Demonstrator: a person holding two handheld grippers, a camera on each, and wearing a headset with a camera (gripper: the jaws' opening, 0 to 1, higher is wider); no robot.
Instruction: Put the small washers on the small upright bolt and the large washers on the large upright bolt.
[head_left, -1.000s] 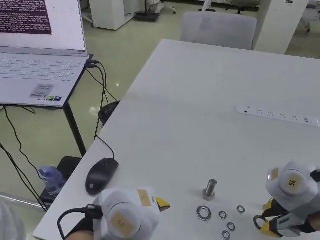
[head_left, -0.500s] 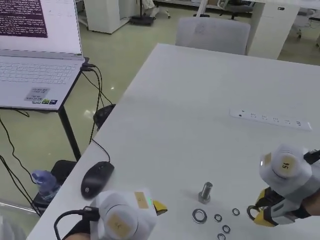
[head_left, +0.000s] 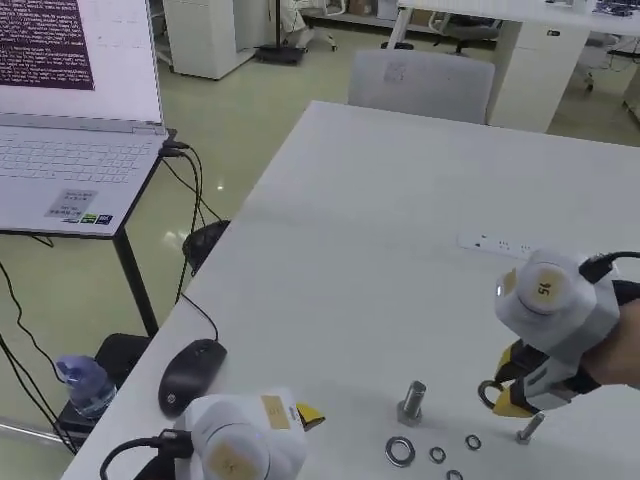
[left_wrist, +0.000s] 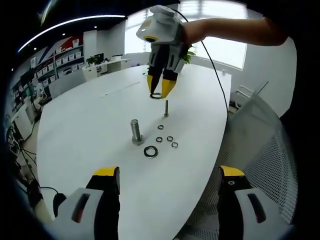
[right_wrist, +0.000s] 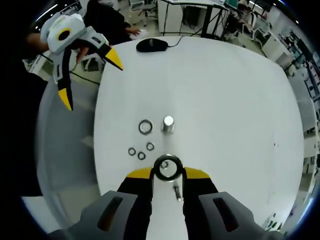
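In the head view my right gripper (head_left: 497, 398) hangs above the white table (head_left: 380, 230), shut on a large washer (head_left: 489, 393). The small upright bolt (head_left: 529, 428) stands just below it, and the large upright bolt (head_left: 412, 402) is to its left. Another large washer (head_left: 400, 451) and several small washers (head_left: 437, 455) lie in front of the bolts. The right gripper view has the held washer (right_wrist: 167, 167) between the jaws, above the small bolt (right_wrist: 176, 190), with the large bolt (right_wrist: 168, 124) beyond. My left gripper (left_wrist: 167, 176) is open and holds nothing, at the table's near left edge (head_left: 300, 415).
A black mouse (head_left: 193, 362) with its cable lies at the table's left edge. A white power strip (head_left: 500, 245) lies further back on the right. Off the table stand a laptop (head_left: 70, 150) on a stand, a grey chair (head_left: 420, 85) and a bottle (head_left: 85, 385).
My right gripper has risen off the table with the large washer and drifted a little towards the large bolt. The small bolt now shows below it. The head camera has shifted.
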